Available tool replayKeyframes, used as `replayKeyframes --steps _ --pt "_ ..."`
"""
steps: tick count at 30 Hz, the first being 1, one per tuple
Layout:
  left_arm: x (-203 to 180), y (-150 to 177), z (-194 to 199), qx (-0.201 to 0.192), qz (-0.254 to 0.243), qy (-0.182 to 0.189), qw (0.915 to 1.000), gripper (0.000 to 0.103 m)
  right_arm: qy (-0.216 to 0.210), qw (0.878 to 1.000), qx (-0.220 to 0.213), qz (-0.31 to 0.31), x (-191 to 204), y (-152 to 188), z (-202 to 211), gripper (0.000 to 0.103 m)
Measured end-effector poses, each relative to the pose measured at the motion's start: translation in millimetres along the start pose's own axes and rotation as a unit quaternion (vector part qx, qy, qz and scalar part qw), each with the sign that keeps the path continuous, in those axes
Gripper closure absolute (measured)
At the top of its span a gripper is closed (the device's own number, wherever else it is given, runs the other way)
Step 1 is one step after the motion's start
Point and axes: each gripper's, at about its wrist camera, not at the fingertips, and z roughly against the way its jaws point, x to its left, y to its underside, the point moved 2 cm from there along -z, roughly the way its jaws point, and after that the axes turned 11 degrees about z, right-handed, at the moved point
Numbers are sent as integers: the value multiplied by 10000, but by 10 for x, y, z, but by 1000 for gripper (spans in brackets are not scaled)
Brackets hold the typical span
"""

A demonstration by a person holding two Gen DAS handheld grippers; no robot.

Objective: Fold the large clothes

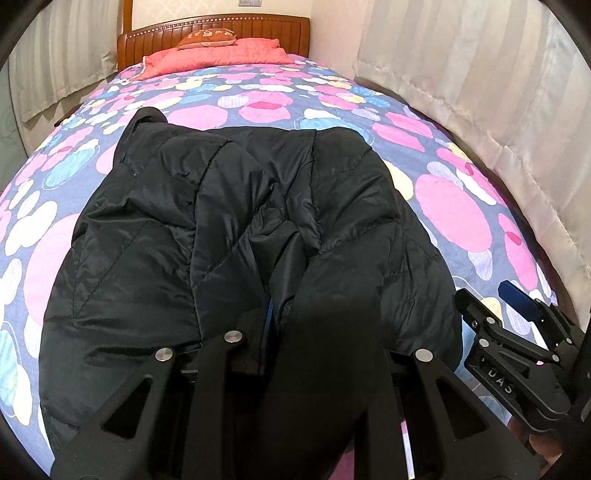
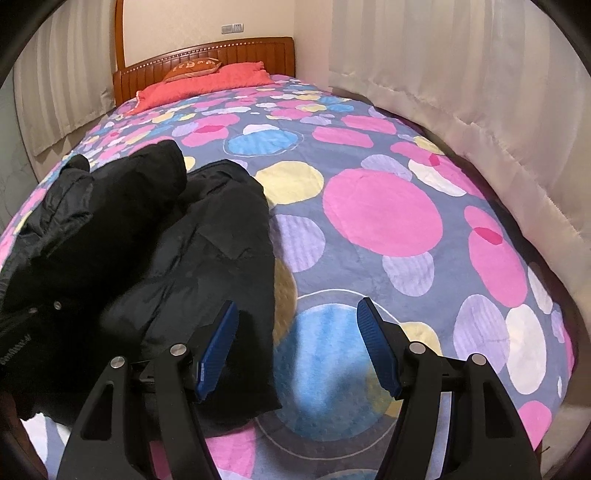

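Note:
A large black padded jacket [image 1: 229, 221] lies on the bed, its near edge toward me. My left gripper [image 1: 295, 325] is shut on a fold of the jacket at that edge; black cloth drapes over its fingers and hides the pads. In the right wrist view the jacket [image 2: 155, 251] lies at the left. My right gripper [image 2: 297, 347] is open and empty, its blue pads [image 2: 376, 347] wide apart just above the bedspread, the left pad beside the jacket's right edge. The right gripper also shows in the left wrist view [image 1: 517, 325] at the far right.
The bed has a bedspread with pink, blue and yellow circles [image 2: 384, 214]. A red pillow [image 1: 218, 55] and a brown cushion [image 1: 208, 37] lie by the wooden headboard [image 1: 214, 29]. Cream curtains [image 2: 461, 92] hang along the right side and at the left.

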Motion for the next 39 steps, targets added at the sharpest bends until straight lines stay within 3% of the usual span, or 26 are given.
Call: replayKeyframes --steps 12,19,21,23,28,33,39 --pt "-86 -27 242 -279 -65 -1 9996 75 283 9995 121 104 -44 37 -5 37" --pt "-85 -48 405 -295 51 266 9992 62 371 9990 143 188 -18 29 19 37" --pt "-101 -48 478 -288 82 422 9987 47 397 9989 148 218 -6 21 36 37" --pt "-116 -42 641 -386 139 794 9960 40 421 9987 147 236 7 12 44 37" --pt "-115 -43 993 -673 -49 982 9929 37 442 9985 125 282 62 -31 103 37" --pt "376 -162 1211 -1153 159 535 9918 24 395 9986 -11 350 163 -126 228 37" --pt "1274 -214 1072 -1120 888 -272 9894 23 257 9984 -232 457 371 -312 360 37"
